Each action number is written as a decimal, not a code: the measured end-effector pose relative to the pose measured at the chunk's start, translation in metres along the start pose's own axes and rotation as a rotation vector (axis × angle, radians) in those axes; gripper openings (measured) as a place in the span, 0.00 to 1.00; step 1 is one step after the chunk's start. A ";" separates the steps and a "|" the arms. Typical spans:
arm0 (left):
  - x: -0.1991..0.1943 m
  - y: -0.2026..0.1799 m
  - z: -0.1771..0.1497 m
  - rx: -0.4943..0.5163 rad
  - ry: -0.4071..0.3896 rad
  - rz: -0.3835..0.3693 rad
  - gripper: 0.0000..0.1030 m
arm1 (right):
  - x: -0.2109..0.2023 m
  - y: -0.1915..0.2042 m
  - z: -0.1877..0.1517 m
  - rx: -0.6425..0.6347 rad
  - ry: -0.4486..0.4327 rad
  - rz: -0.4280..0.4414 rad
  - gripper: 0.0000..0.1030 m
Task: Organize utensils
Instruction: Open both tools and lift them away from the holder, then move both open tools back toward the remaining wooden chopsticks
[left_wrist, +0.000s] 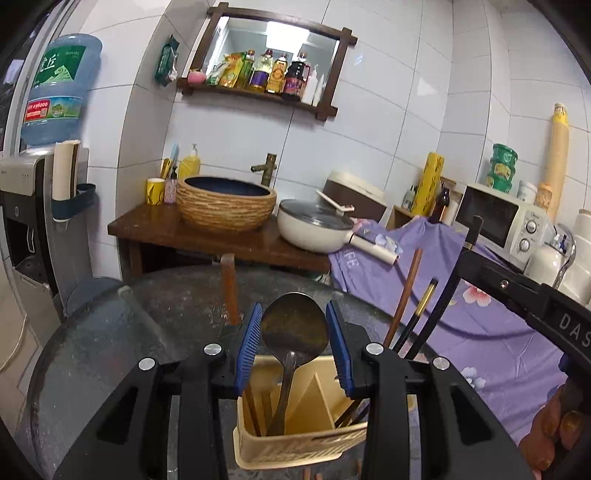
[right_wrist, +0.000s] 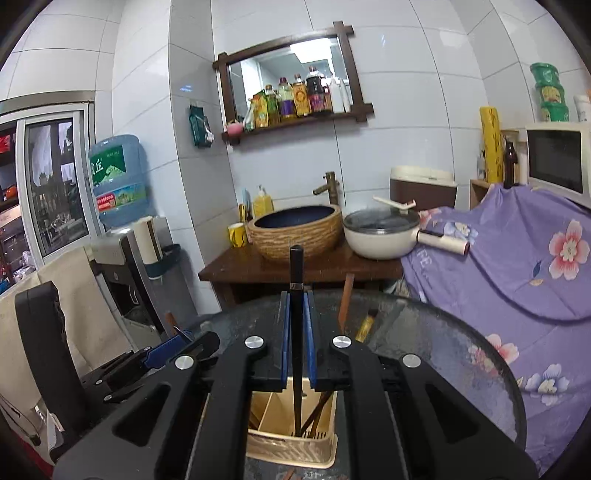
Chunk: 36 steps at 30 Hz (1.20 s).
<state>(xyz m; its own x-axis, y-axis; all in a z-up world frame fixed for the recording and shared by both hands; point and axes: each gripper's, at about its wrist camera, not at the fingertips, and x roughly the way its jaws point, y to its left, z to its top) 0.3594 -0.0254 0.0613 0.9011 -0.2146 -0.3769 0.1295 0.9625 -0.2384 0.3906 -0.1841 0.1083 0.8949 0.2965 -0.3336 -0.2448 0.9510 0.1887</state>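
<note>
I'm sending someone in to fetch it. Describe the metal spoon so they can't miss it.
Find the round glass table and the beige slotted utensil basket on it. The metal spoon stands in the basket's left compartment, bowl up, between the left gripper's blue pads. It is the only metal piece among wooden and black chopsticks.

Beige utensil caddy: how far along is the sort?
Done: the beige plastic caddy already holds brown wooden chopsticks and others. In hand: right gripper is shut on a black chopstick standing in the caddy; a metal spoon stands between the left gripper pads, contact unclear. Left: anything still outside the caddy isn't clearly visible.
</note>
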 end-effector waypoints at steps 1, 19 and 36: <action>0.002 0.001 -0.004 0.001 0.012 0.002 0.34 | 0.003 -0.001 -0.004 0.001 0.015 0.001 0.08; 0.023 -0.002 -0.039 0.099 0.101 0.041 0.44 | 0.017 -0.018 -0.027 0.021 0.068 -0.023 0.09; -0.047 -0.010 -0.100 0.298 0.183 0.128 0.94 | -0.027 -0.016 -0.119 -0.089 0.255 -0.090 0.45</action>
<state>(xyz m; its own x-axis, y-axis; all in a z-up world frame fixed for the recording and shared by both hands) 0.2747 -0.0417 -0.0082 0.8326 -0.0890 -0.5466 0.1594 0.9838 0.0826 0.3257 -0.1966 0.0043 0.7945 0.2125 -0.5689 -0.2106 0.9751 0.0701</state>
